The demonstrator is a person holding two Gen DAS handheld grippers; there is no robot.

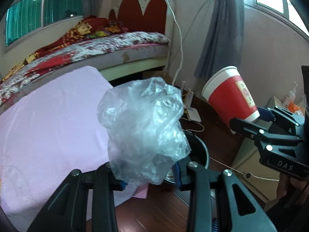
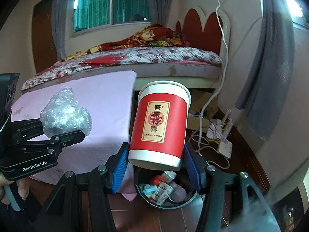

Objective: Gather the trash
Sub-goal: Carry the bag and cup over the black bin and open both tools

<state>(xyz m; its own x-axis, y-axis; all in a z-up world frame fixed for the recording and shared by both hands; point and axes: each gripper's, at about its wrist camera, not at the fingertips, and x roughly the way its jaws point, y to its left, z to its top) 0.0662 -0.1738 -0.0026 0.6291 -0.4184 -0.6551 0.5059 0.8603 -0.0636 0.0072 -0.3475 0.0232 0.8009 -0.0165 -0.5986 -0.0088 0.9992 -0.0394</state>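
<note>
A bed (image 1: 115, 46) with a floral cover fills the back of the room, its red scalloped headboard (image 2: 204, 29) against the wall. Grey curtains (image 1: 222, 29) hang beside the windows (image 2: 110, 2). In front of the bed stands a table under a pale pink cloth (image 1: 48, 116), one corner of the cloth hanging over the edge. The floor (image 2: 135, 220) is dark wood. A white cable (image 2: 222, 38) runs down the wall to a router (image 2: 225, 145) lying on the floor near the corner.

Below the table's edge sits a round black bin (image 2: 166, 205), open at the top, with small packets and wrappers lying inside.

The right gripper (image 2: 156, 162) pinches a red paper cup (image 2: 162, 123) low on its sides between its blue pads (image 2: 119, 170). The cup has a white rim and base and a yellow label with dark characters; it leans a little and hangs right over the bin's mouth. In the left wrist view the cup (image 1: 231, 96) shows tilted, mouth up and to the left.

The left gripper (image 1: 150, 176) has its jaws closed on a crumpled clear bag (image 1: 143, 127), which bulges up above the fingers. From the right wrist view the bag (image 2: 65, 114) hangs over the pink cloth, well left of the cup. A hand (image 2: 11, 189) grips that tool's handle at the lower left edge.
</note>
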